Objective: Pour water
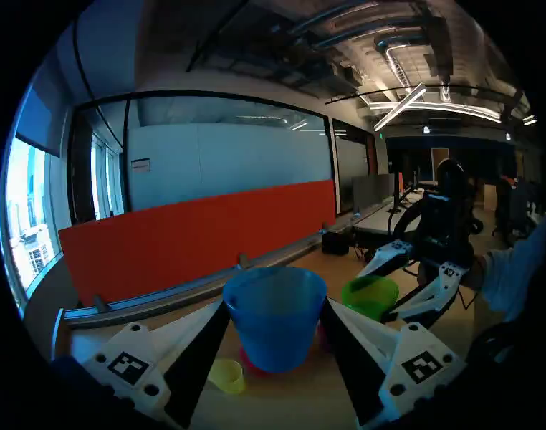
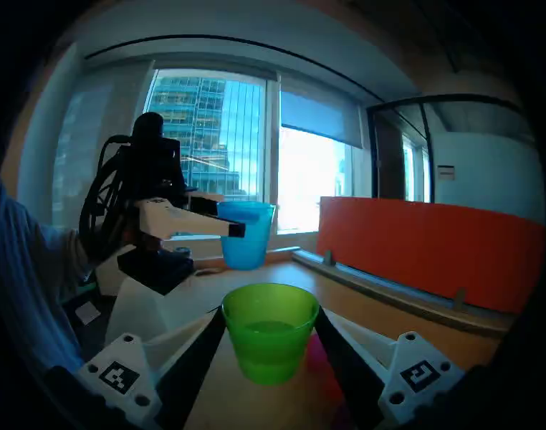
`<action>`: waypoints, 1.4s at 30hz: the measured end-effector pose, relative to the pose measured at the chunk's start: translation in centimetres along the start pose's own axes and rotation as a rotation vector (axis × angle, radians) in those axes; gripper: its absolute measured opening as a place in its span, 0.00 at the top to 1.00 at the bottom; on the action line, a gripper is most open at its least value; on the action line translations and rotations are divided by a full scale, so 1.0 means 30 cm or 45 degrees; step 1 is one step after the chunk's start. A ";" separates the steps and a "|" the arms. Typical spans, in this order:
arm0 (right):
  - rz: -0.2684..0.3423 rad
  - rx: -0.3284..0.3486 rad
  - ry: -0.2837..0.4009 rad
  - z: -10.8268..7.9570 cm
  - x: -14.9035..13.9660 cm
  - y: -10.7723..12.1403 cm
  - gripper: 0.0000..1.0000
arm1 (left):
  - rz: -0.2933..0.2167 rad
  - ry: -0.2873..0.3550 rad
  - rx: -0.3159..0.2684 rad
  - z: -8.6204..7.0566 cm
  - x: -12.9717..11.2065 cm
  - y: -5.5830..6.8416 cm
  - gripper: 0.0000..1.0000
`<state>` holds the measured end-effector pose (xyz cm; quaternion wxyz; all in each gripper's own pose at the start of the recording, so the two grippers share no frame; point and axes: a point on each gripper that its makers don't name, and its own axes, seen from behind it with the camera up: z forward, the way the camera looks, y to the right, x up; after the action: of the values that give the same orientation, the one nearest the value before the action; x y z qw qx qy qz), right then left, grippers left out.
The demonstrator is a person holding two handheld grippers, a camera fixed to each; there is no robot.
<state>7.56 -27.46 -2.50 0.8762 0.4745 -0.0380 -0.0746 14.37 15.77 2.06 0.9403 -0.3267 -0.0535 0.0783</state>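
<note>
Since nothing is tipped yet, left hand-held gripper (image 1: 275,309) grips blue cup (image 1: 275,330) upright between its jaws; right hand-held gripper (image 2: 271,319) grips green cup (image 2: 271,351), water (image 2: 269,327) inside, held level to avoid spilling.

The right gripper (image 2: 269,320) is clamping a green cup (image 2: 270,344) between its two fingers, one pressing on each side. It is keeping the cup upright above the near part of the desk (image 2: 345,304), and liquid is sitting low inside. Something pink (image 2: 322,358) is peeking out just behind the cup, too hidden to identify. Farther off, toward the desk's far left corner, the left gripper (image 2: 230,218) is holding a blue cup (image 2: 248,247) upright, with a blue sleeve (image 2: 22,287) showing behind it. An orange partition (image 2: 430,244) is running along the desk's right edge.
</note>
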 end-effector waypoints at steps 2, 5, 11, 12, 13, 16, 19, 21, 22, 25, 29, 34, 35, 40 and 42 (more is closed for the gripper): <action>0.004 0.003 -0.019 -0.007 -0.013 0.005 0.09 | 0.009 -0.031 0.001 0.004 -0.052 0.000 0.14; 0.013 0.012 -0.050 -0.018 -0.036 0.010 0.09 | 0.021 -0.076 0.001 0.011 -0.125 0.004 0.14; 0.022 0.018 -0.129 -0.032 -0.095 0.027 0.09 | 0.038 -0.151 -0.016 0.029 -0.248 0.017 0.13; 0.022 0.017 -0.142 -0.034 -0.105 0.030 0.09 | 0.039 -0.165 -0.020 0.033 -0.269 0.018 0.13; 0.022 0.017 -0.153 -0.035 -0.113 0.033 0.09 | 0.037 -0.178 -0.023 0.037 -0.286 0.020 0.13; 0.022 0.018 -0.186 -0.039 -0.140 0.040 0.09 | 0.034 -0.217 -0.032 0.048 -0.338 0.022 0.13; 0.022 0.022 -0.223 -0.043 -0.174 0.048 0.10 | 0.032 -0.257 -0.043 0.056 -0.388 0.025 0.13; 0.020 0.027 -0.249 -0.045 -0.199 0.052 0.09 | 0.034 -0.285 -0.050 0.060 -0.421 0.027 0.13; 0.020 0.029 -0.261 -0.045 -0.211 0.054 0.09 | 0.036 -0.299 -0.053 0.061 -0.435 0.029 0.13; 0.021 0.038 -0.300 -0.046 -0.249 0.057 0.09 | 0.044 -0.339 -0.063 0.066 -0.477 0.036 0.13; 0.022 0.048 -0.345 -0.048 -0.297 0.060 0.09 | 0.055 -0.383 -0.081 0.071 -0.528 0.051 0.14; 0.021 0.053 -0.395 -0.056 -0.358 0.066 0.09 | 0.056 -0.435 -0.107 0.069 -0.590 0.073 0.14; 0.020 0.053 -0.405 -0.058 -0.369 0.067 0.09 | 0.055 -0.444 -0.111 0.069 -0.602 0.075 0.14; 0.014 0.054 -0.456 -0.069 -0.428 0.070 0.09 | 0.055 -0.489 -0.116 0.067 -0.662 0.078 0.14; 0.010 0.054 -0.475 -0.074 -0.452 0.069 0.09 | 0.056 -0.507 -0.120 0.066 -0.685 0.081 0.14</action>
<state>-5.31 -22.24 -1.93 0.8440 0.4707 -0.2033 -0.1572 -6.38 15.12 1.07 0.8929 -0.3495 -0.2349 0.1595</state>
